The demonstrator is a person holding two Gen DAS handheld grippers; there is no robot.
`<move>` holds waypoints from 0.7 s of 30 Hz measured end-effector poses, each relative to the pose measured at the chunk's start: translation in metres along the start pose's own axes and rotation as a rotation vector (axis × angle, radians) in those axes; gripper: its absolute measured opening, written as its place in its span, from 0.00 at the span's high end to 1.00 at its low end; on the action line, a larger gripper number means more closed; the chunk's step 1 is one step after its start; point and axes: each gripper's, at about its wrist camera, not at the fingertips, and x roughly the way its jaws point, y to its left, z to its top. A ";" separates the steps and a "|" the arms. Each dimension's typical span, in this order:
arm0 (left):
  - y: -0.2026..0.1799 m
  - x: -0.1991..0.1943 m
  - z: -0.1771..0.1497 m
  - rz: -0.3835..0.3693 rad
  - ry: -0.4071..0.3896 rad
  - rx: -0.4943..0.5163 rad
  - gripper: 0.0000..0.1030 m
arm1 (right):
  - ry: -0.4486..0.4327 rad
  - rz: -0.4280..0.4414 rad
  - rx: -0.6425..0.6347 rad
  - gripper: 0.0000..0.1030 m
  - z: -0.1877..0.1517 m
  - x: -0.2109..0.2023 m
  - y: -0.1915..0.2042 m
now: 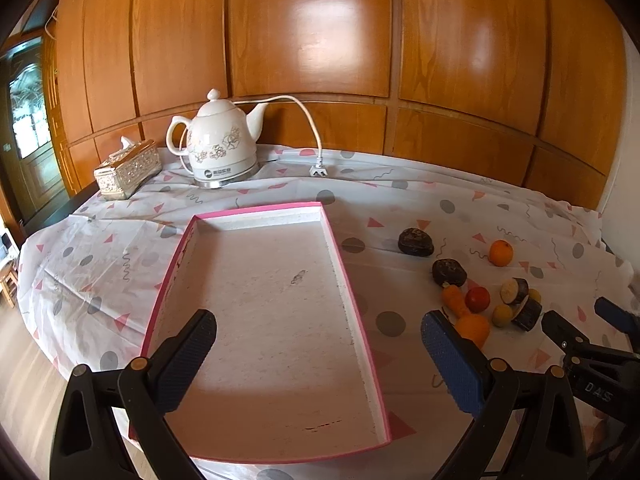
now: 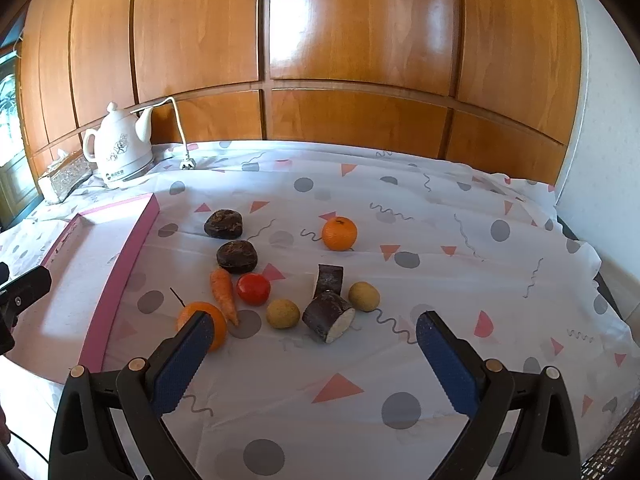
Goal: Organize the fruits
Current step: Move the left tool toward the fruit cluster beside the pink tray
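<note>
Pink-rimmed tray [image 1: 340, 252] is seen lying flat on the table [image 2: 400, 200], its white floor bare; nothing has been placed in it. The task is judged to be at its start, with every piece yet to be moved.

All produce is found loose on the patterned cloth, to the right of the tray:
- two dark lumps [image 2: 224, 224] [image 2: 237, 257], nearest the tray's far half
- far orange [image 2: 339, 233], set apart from the rest
- carrot [image 2: 224, 290] and tomato [image 2: 253, 289], just beside each other
- near orange [image 2: 214, 320], partly hidden behind a finger of the right gripper
- two small yellowish round fruits [image 2: 283, 313] [image 2: 363, 297]
- two dark-skinned cut chunks with pale flesh [image 2: 329, 316] [image 2: 329, 278], one behind the other

Left gripper [image 1: 320, 360] is held over the tray's near end, jaws spread wide, nothing between them. Right gripper [image 2: 314, 360] is held short of the cluster, jaws equally wide and empty.

Further back, a white kettle [image 1: 222, 142] with its loose cord and plug [image 1: 319, 170] and a tissue box [image 1: 128, 168] stand against the wood-panelled wall, well apart from the work. The raised tray rim is judged the only obstacle; pieces lie close together, so neighbours may be nudged.
</note>
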 end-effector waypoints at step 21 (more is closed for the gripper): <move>-0.027 -0.004 0.007 -0.061 0.003 0.108 0.00 | -0.013 -0.061 0.041 0.00 -0.002 -0.005 -0.029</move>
